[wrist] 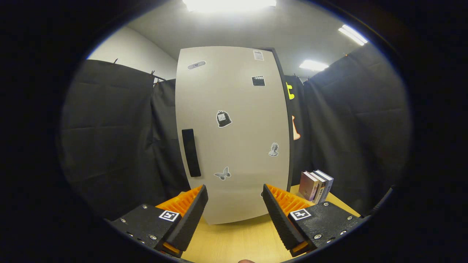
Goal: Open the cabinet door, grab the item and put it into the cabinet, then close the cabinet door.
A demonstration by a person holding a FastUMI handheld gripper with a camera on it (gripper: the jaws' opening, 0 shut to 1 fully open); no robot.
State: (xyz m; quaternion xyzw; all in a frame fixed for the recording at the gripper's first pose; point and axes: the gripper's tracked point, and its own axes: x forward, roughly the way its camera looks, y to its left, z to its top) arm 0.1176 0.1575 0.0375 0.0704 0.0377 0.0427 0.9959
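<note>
Bright ceiling lights (228, 4) glare overhead; sharp centre, fisheye bending toward the edges, soft shadows.

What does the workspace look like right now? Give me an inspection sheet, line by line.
Surface: light wooden table, bare between the fingers.
Job's things: beige cabinet stands on the table, door shut; black handle near its left edge. Books stand upright on the table to the cabinet's right.
Clutter: stickers on the door, among them a butterfly.
Gripper: gripper open, fingers apart and holding nothing, just short of the door's lower part.
Cables: nothing seen.
Surroundings: black cloth walls on both sides; ceiling lights on.
</note>
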